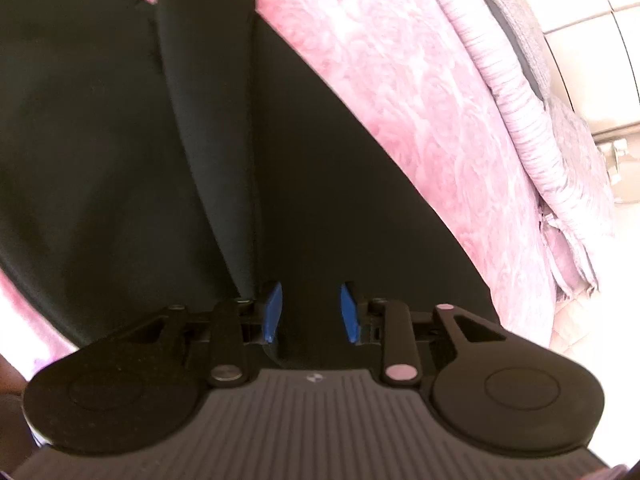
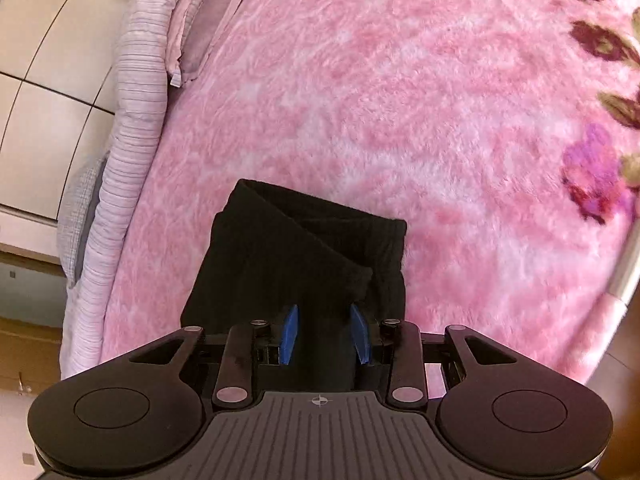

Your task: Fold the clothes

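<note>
A black garment (image 1: 120,140) lies spread on a pink fleece blanket (image 1: 400,100) and fills most of the left wrist view; a long dark strip of it (image 1: 208,80) runs up from the fingers. My left gripper (image 1: 308,312) has black cloth between its blue pads (image 1: 274,312), jaws partly closed. In the right wrist view the garment's ribbed end (image 2: 312,240) hangs bunched from my right gripper (image 2: 324,334), whose blue pads (image 2: 289,334) pinch the cloth above the blanket (image 2: 400,100).
A striped lilac duvet (image 2: 136,100) and grey pillow (image 1: 516,28) lie along the bed's edge, with pale cabinet panels (image 2: 48,60) beyond. The blanket has a dark floral pattern (image 2: 600,180) at the right.
</note>
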The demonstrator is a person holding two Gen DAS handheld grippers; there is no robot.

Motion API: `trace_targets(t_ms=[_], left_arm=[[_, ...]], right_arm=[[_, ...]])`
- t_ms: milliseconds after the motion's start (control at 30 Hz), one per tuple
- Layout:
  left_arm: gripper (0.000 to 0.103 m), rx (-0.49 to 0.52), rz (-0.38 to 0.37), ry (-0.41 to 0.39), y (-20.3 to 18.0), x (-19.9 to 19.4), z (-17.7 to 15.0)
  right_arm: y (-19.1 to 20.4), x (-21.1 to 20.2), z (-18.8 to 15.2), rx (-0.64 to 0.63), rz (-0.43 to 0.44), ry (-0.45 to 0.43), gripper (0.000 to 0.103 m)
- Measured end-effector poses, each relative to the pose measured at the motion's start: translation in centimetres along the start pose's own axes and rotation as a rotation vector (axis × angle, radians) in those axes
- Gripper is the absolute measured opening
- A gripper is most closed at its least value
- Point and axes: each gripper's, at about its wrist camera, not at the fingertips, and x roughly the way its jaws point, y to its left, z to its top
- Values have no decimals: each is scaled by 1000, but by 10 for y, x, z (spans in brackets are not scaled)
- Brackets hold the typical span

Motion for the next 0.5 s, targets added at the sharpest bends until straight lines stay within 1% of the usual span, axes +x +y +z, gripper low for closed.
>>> trace_targets(t_ms=[33, 67, 100, 167, 233, 300, 367, 433, 500], left_arm=[[8, 19, 1, -3, -3, 0, -1], [0, 37, 3, -6, -5, 1, -1], [0, 56, 4, -9, -8, 1, -2], [0, 90, 8, -15, -13, 2, -3], [0, 98, 18, -32, -13, -4, -8], [0, 107, 28, -49, -14, -10, -13], [0, 115, 39, -66, -14, -16, -18], [0, 124, 49, -83, -15, -22, -23], [0, 127, 58, -99, -13, -28, -28]], right_arm=[[0, 0, 3, -16, -13, 6, 33], [1, 1, 6, -32, -27, 13, 20], [0, -2, 11, -62, -48, 16, 12], [2, -3, 14, -115, -56, 9, 10], [8, -14, 12, -167, -53, -10, 8], [13, -20, 16, -202, -47, -33, 0], [16, -26, 23, -229, -38, -59, 0], [14, -24, 32, -228, -45, -37, 0], [9, -20, 38, -189, -27, 30, 0]])
